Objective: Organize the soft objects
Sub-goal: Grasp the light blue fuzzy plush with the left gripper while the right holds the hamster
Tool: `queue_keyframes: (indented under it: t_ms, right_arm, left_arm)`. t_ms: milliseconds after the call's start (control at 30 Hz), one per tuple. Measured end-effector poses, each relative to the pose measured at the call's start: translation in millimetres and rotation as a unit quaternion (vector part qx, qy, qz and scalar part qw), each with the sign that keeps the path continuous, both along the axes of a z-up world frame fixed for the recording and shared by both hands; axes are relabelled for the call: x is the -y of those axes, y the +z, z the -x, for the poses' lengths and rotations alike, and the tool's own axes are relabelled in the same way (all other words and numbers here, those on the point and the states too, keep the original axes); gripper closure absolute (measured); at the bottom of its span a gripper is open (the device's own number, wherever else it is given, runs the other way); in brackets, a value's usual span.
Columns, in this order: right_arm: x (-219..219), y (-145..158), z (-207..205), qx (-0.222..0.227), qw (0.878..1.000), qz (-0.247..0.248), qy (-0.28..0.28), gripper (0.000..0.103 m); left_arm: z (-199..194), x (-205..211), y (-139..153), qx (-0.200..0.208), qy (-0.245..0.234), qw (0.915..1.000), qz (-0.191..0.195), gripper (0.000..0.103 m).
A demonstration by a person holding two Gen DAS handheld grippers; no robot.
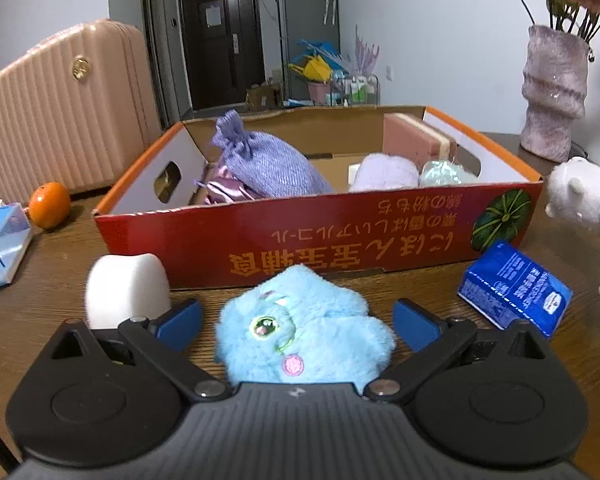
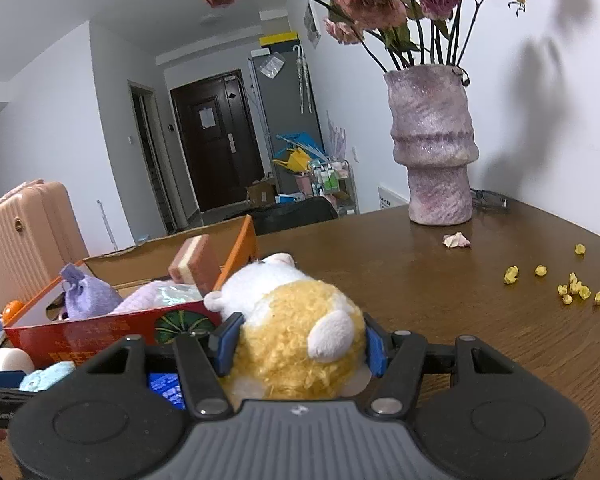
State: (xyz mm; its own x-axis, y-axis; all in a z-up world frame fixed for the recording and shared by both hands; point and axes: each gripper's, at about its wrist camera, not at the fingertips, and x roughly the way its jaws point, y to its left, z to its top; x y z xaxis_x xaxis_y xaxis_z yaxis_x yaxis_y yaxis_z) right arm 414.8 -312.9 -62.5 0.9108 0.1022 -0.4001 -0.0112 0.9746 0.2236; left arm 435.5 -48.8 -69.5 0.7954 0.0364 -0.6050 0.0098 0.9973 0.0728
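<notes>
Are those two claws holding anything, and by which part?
Right gripper squeezes the yellow-and-white plush toy across its body. Left gripper is open around the blue plush, holding nothing.

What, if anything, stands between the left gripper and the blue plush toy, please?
Nothing visible: the blue plush toy lies on the table between the open fingers of the left gripper, with gaps on both sides.

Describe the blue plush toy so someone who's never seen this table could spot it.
Find the red cardboard box on the wooden table. Just before its front wall, between the open left gripper fingers, lies the blue plush toy. It alone is fluffy sky-blue, with a glittery eye and pink cheek.
</notes>
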Motion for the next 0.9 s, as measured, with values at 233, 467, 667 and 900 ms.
queue_keyframes:
  t_ms: [233,467,667,900]
  right_arm:
    - [-1,-2,-1,-0.004,1.0,0.002,0.001,0.043]
    - [-3,-2,0,-0.004,1.0,0.005,0.001,0.043]
    - [-5,-2,2,0.003,1.0,0.012,0.003,0.043]
    - [-11,2,10,0.019,0.999,0.026,0.001,0.043]
  left_arm:
    - [-17,-5,-8,-0.028,-0.003,0.9995,0.015,0.0]
    - [-19,-10,-12,-0.04,-0.007,0.9987,0.031,0.02]
    - [-11,-9,-6,-0.017,-0.011,0.9993,0.031,0.034]
    - [3,-12,2,0.01,-0.006,0.9994,0.034,0.046]
